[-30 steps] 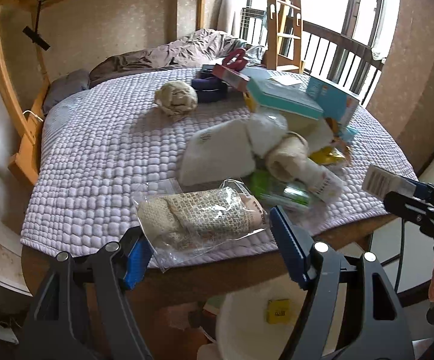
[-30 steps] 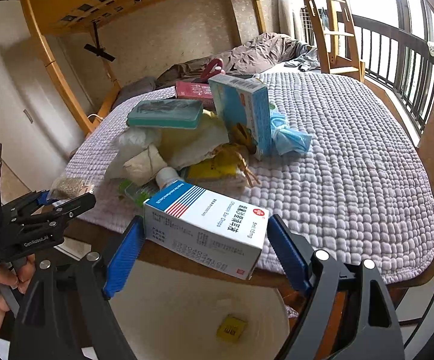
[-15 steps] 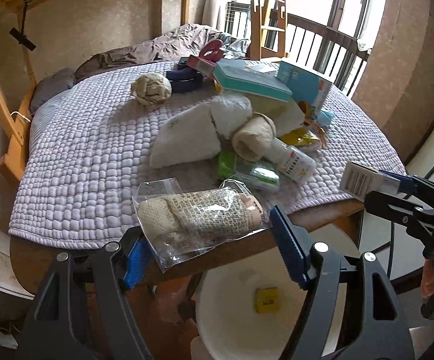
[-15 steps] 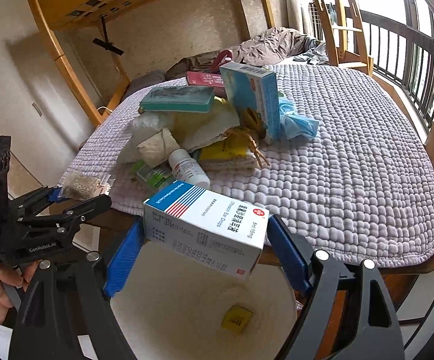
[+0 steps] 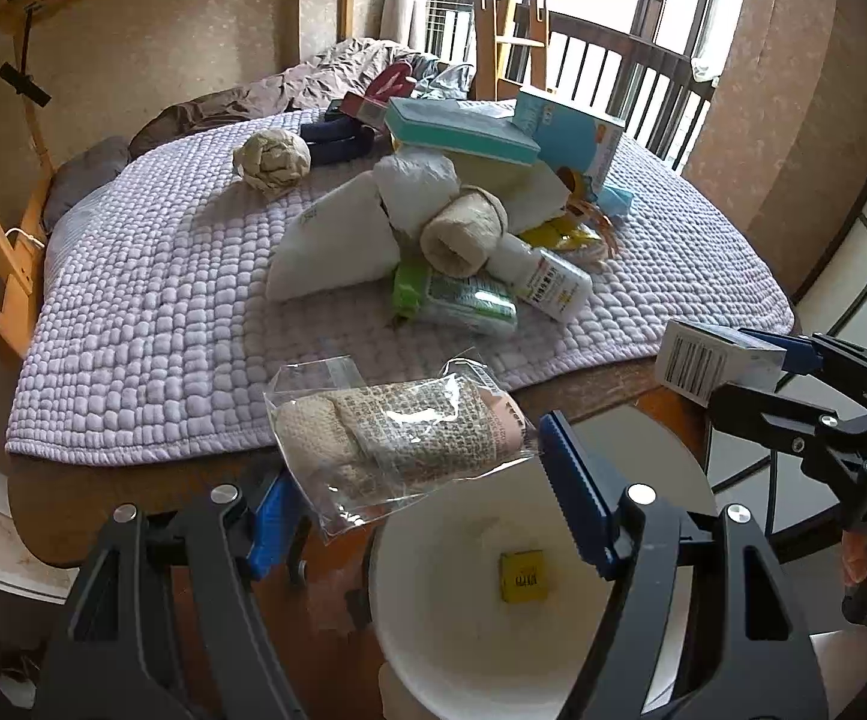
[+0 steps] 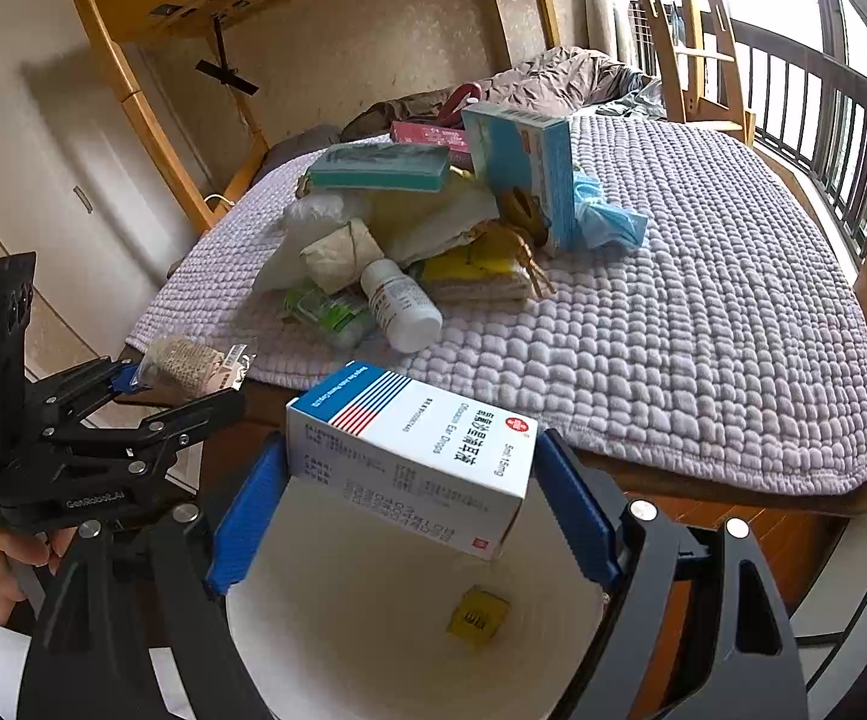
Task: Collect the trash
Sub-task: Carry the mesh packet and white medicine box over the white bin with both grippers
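My left gripper (image 5: 421, 480) is shut on a clear plastic bag (image 5: 397, 444) with a beige mesh bandage inside. It hangs over the near rim of a white bin (image 5: 385, 600). My right gripper (image 6: 412, 504) is shut on a white medicine box (image 6: 415, 438) with blue and red stripes, held above the bin (image 6: 325, 630). One small yellow packet (image 6: 478, 612) lies on the bin's bottom. In the right wrist view the left gripper (image 6: 178, 387) and its bag (image 6: 193, 363) are at the left. In the left wrist view the right gripper (image 5: 757, 378) and its box (image 5: 703, 360) are at the right.
A lilac quilted bed (image 5: 151, 300) lies beyond the bin, its wooden edge close to both grippers. On it is a pile of trash (image 5: 463, 228) with a white pill bottle (image 6: 403, 306), boxes and wrappers, and a crumpled paper ball (image 5: 271, 159) apart. A bunk frame and balcony railing stand behind.
Both grippers have drawn back from the bed with their loads still held. The white bin has come further into view under them.
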{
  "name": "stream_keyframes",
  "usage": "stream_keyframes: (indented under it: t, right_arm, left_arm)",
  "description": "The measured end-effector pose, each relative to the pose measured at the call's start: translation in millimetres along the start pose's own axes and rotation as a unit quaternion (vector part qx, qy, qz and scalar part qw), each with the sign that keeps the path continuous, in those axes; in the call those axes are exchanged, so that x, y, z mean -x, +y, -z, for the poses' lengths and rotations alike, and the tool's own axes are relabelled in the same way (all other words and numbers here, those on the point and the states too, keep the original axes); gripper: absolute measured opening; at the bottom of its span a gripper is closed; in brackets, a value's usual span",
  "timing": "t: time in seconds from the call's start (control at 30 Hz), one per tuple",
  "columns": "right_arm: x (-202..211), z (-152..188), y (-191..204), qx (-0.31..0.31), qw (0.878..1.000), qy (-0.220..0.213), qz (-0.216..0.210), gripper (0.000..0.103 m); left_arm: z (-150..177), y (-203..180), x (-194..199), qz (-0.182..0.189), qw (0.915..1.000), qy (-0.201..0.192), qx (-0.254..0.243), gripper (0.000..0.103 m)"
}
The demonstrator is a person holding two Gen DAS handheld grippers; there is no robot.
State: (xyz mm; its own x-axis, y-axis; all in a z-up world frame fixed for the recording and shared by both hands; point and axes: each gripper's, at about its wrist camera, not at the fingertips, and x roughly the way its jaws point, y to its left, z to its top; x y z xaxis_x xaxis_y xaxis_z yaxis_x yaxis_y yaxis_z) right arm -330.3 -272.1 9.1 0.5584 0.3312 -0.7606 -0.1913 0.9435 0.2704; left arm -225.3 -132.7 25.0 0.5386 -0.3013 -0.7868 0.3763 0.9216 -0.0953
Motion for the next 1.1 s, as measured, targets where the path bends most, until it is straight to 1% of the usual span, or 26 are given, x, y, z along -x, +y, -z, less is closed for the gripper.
stream_keyframes:
  t: [0.53, 1.1]
  right_arm:
    - [-2.2, 24.7, 1.1, 0.001, 1.000, 0.030, 0.003, 0.081]
    - [-4.7, 41.6, -0.3, 0.005, 0.998, 0.055, 0.003, 0.081]
  left_arm:
    - [23.5, -14.6, -3.2, 0.010, 0.9993, 0.031, -0.019, 0.074]
    - [37.0, -28.1, -7.8, 0.014, 0.9980, 0.051, -0.034, 0.074]
